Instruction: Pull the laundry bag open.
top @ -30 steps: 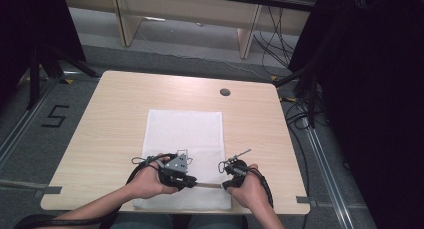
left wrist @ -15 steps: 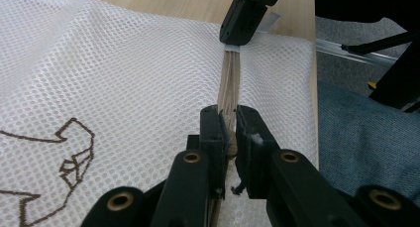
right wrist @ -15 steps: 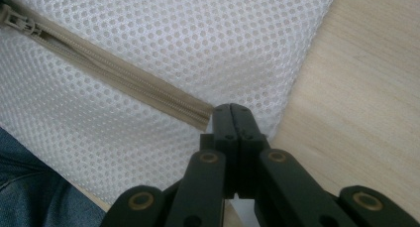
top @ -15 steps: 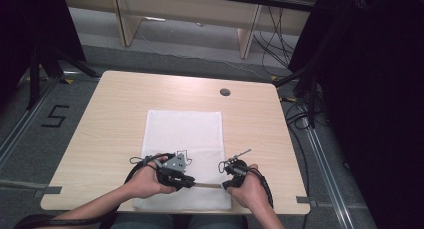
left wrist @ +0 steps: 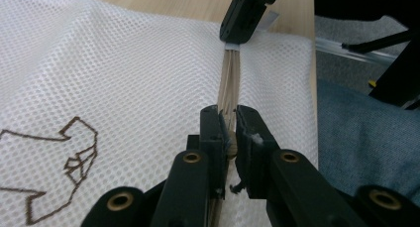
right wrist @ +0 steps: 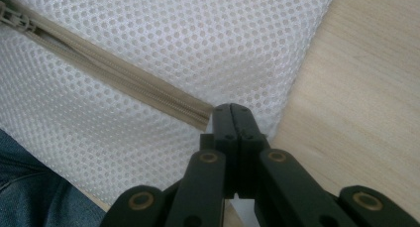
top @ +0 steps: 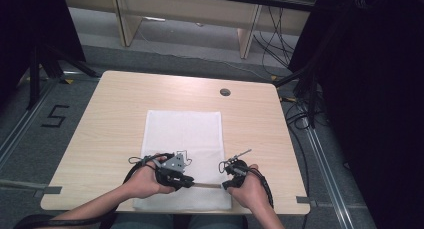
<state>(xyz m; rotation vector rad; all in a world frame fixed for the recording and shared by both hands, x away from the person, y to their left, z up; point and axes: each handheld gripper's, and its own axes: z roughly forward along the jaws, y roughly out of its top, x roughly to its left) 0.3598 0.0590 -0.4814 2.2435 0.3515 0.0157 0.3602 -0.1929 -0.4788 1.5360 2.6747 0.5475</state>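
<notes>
White mesh zip bag (top: 182, 139) flat on table, beige zipper (right wrist: 124, 83) closed.

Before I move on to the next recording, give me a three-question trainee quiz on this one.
1. True or false: the white mesh bag lies flat on the wooden table.
2. What does the left hand-held gripper grip? A) a table edge B) the beige zipper C) a cable
3. Fill in: the right hand-held gripper is shut on the bag at the ____ of the zipper.

Key: 1 true. 2 B: its jaws are closed on the zipper line, on what may be the slider. 3 end: its jaws pinch the mesh right where the zipper tape stops, near the bag's corner.
</notes>
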